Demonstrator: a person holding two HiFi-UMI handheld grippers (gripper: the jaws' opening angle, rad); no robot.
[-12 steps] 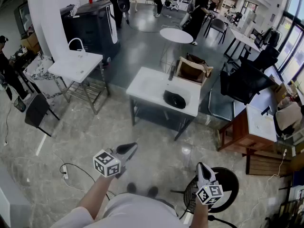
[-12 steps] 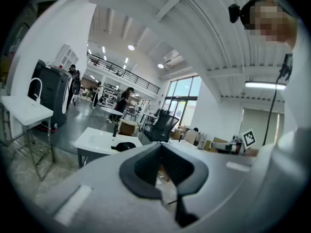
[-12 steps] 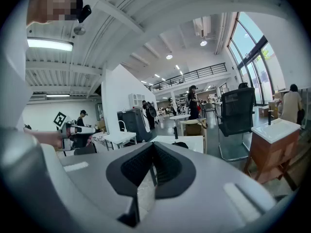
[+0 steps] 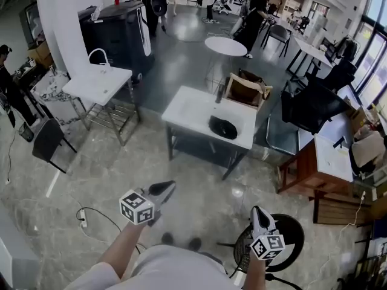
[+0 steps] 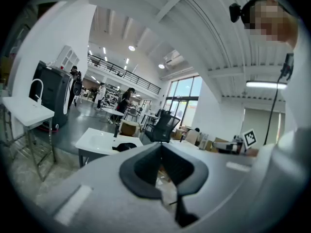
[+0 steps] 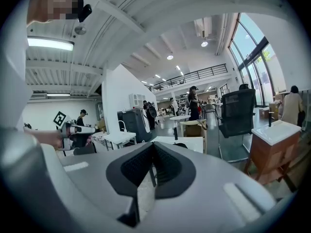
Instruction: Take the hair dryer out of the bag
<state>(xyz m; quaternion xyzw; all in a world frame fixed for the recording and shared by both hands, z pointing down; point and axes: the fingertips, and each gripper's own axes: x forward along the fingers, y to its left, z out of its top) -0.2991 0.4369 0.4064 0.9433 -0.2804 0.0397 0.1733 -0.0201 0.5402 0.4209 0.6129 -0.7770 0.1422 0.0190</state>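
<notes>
The hair dryer itself does not show in any view. On the white surface [image 4: 187, 110] lies a flat black bag [image 4: 222, 127], on the right half and a little nearer to the near edge. I judge that the dryer is inside it, but this cannot be confirmed. An open brown bag [image 4: 247, 89] stands at the far right corner, and I cannot tell if it rests on the surface or just behind it. A dark upright thing [image 4: 219, 93], too small to name, stands beside it at the far edge.

The task has not really begun: the step in hand is the approach. The left gripper [image 4: 163, 190] and the right gripper [image 4: 256, 212] are both closed and empty, held well apart from the surface and pointing roughly toward it. The next move calls for walking to the near edge, then opening the 2 grippers, probably 1 to hold the bag and 1 to reach in.

The floor [image 4: 199, 186] between is bare. A cable [image 4: 91, 213] lies to the left, and a round black stand [image 4: 293, 231] is close to the right gripper. A black chair [image 4: 311, 106] and a wooden desk [image 4: 305, 162] crowd the right edge.
</notes>
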